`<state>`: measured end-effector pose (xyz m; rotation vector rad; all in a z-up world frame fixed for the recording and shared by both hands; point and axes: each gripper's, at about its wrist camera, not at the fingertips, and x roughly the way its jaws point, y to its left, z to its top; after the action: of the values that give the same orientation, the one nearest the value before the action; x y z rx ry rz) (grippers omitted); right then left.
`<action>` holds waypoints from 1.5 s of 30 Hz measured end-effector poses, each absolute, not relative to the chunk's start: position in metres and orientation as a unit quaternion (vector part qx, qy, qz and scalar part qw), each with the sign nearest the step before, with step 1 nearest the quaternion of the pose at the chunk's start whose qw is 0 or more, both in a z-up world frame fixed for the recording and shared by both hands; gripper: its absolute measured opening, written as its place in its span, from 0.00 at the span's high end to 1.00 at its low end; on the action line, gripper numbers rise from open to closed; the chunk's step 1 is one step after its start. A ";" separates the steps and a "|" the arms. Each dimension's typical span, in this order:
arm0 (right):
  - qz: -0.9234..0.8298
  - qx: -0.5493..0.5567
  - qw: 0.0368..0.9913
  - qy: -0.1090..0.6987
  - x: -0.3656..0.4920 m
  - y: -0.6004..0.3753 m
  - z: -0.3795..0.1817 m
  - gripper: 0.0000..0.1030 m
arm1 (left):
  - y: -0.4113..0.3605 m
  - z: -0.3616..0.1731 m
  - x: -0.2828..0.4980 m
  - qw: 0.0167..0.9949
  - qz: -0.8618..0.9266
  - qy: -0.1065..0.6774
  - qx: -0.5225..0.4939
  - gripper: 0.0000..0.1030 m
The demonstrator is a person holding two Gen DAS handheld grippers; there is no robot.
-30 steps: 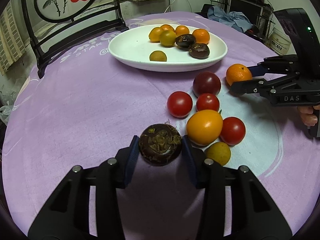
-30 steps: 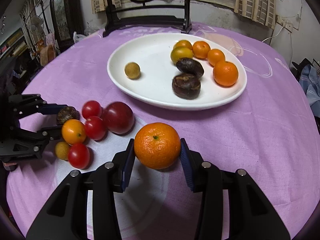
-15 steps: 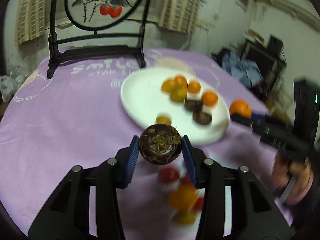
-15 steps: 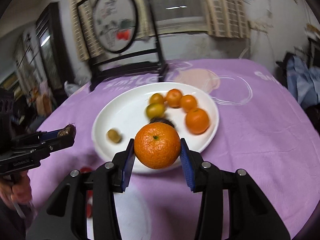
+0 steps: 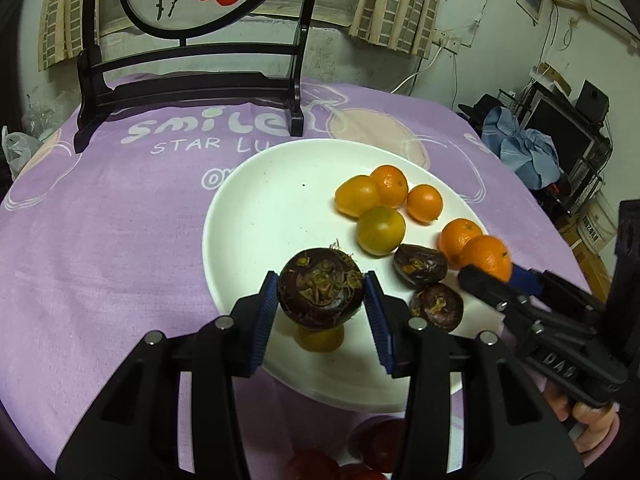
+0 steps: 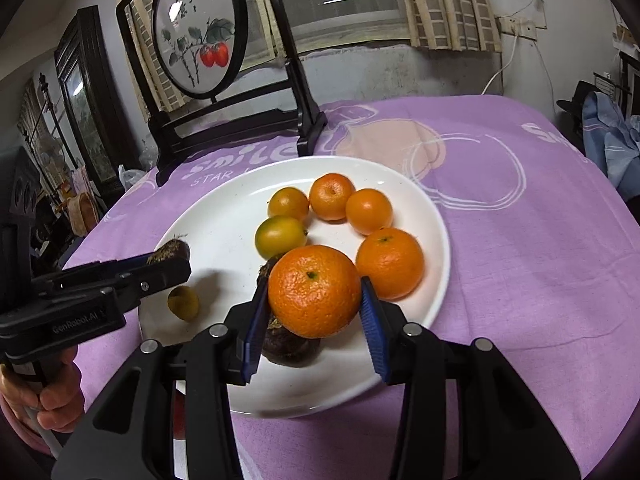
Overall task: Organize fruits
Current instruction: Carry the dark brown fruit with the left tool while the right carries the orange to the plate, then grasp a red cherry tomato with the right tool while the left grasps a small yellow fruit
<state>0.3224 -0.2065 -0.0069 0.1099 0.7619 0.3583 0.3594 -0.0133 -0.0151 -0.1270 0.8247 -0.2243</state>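
My left gripper (image 5: 322, 304) is shut on a dark brown water chestnut (image 5: 321, 289), held in the air over the near part of the white plate (image 5: 256, 216). My right gripper (image 6: 314, 312) is shut on an orange mandarin (image 6: 314, 291), also above the plate (image 6: 224, 236), near its front right. On the plate lie several orange and yellow citrus fruits (image 5: 380, 230), two dark chestnuts (image 5: 420, 265) and a small yellow fruit (image 6: 183, 303). Each gripper shows in the other's view: the right one (image 5: 490, 268) and the left one (image 6: 170, 254).
Red tomatoes (image 5: 380, 444) lie on the purple cloth at the near edge of the left wrist view. A black stand with a round painted screen (image 5: 192, 84) rises behind the plate. A person's hand (image 6: 44, 396) holds the left gripper's handle. Furniture and blue cloth (image 5: 524, 152) stand beyond the table at right.
Both grippers lifted their fruit off the cloth and carried it away from the tomato group to above the plate. The plate now fills the middle of both views.
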 end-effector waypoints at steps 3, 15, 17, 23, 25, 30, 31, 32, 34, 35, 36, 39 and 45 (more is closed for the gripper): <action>0.163 0.046 0.912 0.373 0.319 -0.204 -0.003 0.52 | -0.011 -0.012 0.356 0.910 -0.099 0.399 -0.063 0.35; 0.297 0.035 0.878 0.375 0.233 -0.169 0.030 0.47 | 0.050 0.023 0.270 0.943 0.011 0.323 -0.079 0.05; 0.318 -0.005 0.862 0.393 0.212 -0.151 0.019 0.47 | 0.062 0.015 0.262 0.939 0.033 0.332 -0.084 0.05; 0.334 -0.101 0.846 0.403 0.180 -0.116 -0.003 0.47 | 0.090 -0.002 0.249 0.923 0.075 0.363 -0.102 0.05; 0.337 -0.106 0.840 0.411 0.182 -0.113 -0.008 0.47 | 0.091 -0.003 0.249 0.923 0.089 0.363 -0.091 0.05; 0.332 -0.104 0.837 0.423 0.184 -0.112 -0.016 0.50 | 0.087 -0.002 0.248 0.922 0.082 0.369 -0.085 0.04; 0.332 -0.104 0.837 0.424 0.184 -0.112 -0.017 0.53 | 0.087 -0.002 0.247 0.922 0.081 0.368 -0.084 0.04; 0.331 -0.104 0.836 0.426 0.185 -0.112 -0.018 0.53 | 0.086 -0.001 0.246 0.923 0.079 0.368 -0.084 0.04; 0.329 -0.105 0.835 0.429 0.187 -0.112 -0.020 0.54 | 0.084 -0.001 0.245 0.923 0.074 0.369 -0.081 0.04; 0.329 -0.106 0.834 0.430 0.188 -0.111 -0.022 0.55 | 0.083 -0.001 0.245 0.923 0.073 0.368 -0.080 0.04; 0.328 -0.106 0.834 0.430 0.189 -0.111 -0.023 0.55 | 0.082 0.000 0.245 0.924 0.072 0.368 -0.079 0.04; 0.329 -0.104 0.836 0.426 0.188 -0.112 -0.022 0.55 | 0.080 0.000 0.243 0.924 0.070 0.367 -0.074 0.04; 0.332 -0.095 0.836 0.426 0.190 -0.113 -0.023 0.57 | 0.079 0.000 0.242 0.925 0.068 0.368 -0.070 0.04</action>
<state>0.1901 -0.1134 -0.0234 -0.2002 0.9019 0.7022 0.2422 0.0787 0.0003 -0.1427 0.7552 0.1387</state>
